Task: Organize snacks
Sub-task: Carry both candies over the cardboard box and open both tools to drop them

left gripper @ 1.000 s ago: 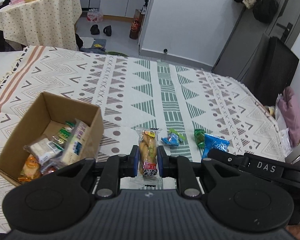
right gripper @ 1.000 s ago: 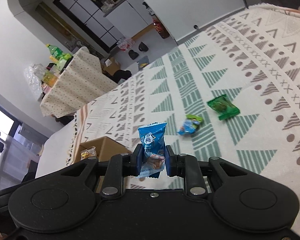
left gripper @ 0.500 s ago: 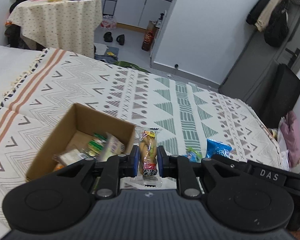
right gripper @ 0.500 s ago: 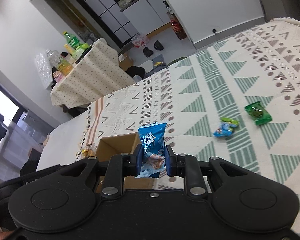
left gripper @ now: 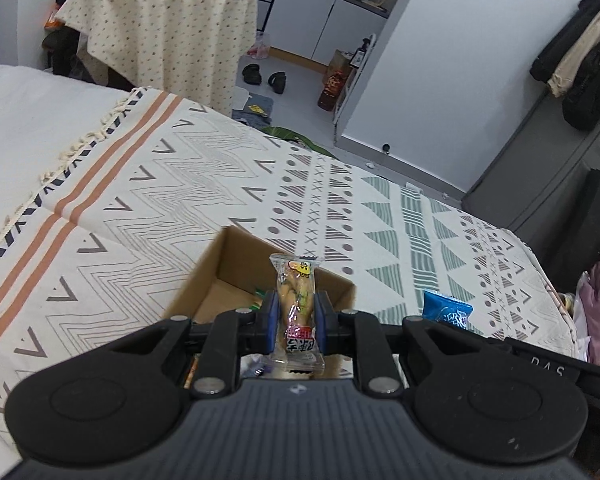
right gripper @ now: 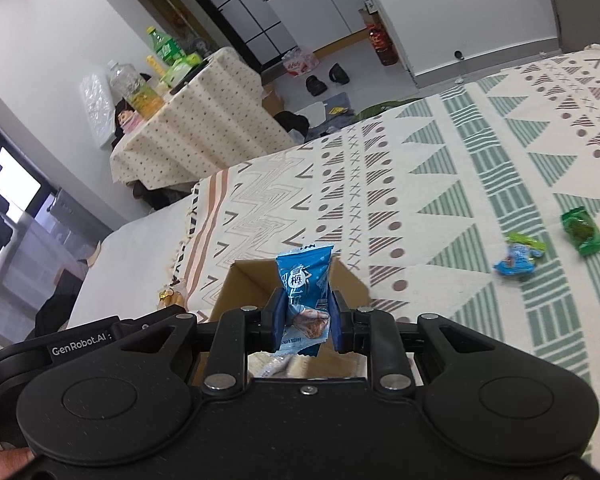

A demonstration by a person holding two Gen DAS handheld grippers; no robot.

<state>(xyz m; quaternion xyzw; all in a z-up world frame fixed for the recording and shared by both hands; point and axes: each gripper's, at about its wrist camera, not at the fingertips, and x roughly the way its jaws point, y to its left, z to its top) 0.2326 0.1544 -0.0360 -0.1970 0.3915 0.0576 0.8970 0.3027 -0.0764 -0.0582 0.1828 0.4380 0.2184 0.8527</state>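
Note:
My left gripper (left gripper: 295, 316) is shut on a clear packet of yellow-brown snack (left gripper: 296, 300), held upright above the open cardboard box (left gripper: 236, 264). My right gripper (right gripper: 305, 316) is shut on a blue snack packet (right gripper: 306, 276), also over the same cardboard box (right gripper: 252, 280). That blue packet (left gripper: 446, 312) shows at the right edge of the left wrist view. On the patterned blanket lie a small blue-green candy (right gripper: 518, 256) and a green candy (right gripper: 582, 230), to the right of the box. Most of the box's contents are hidden behind the grippers.
The blanket (left gripper: 180, 184) covers a bed. Beyond its far edge stand a cloth-covered table (left gripper: 160, 36) with bottles, shoes (left gripper: 266, 76) on the floor and a white wall (left gripper: 460, 52). A small yellow wrapper (right gripper: 168, 294) lies left of the box.
Both grippers have carried their packets leftward to above the box. The box now sits directly under the fingers in both views, and the loose candies have slid to the right.

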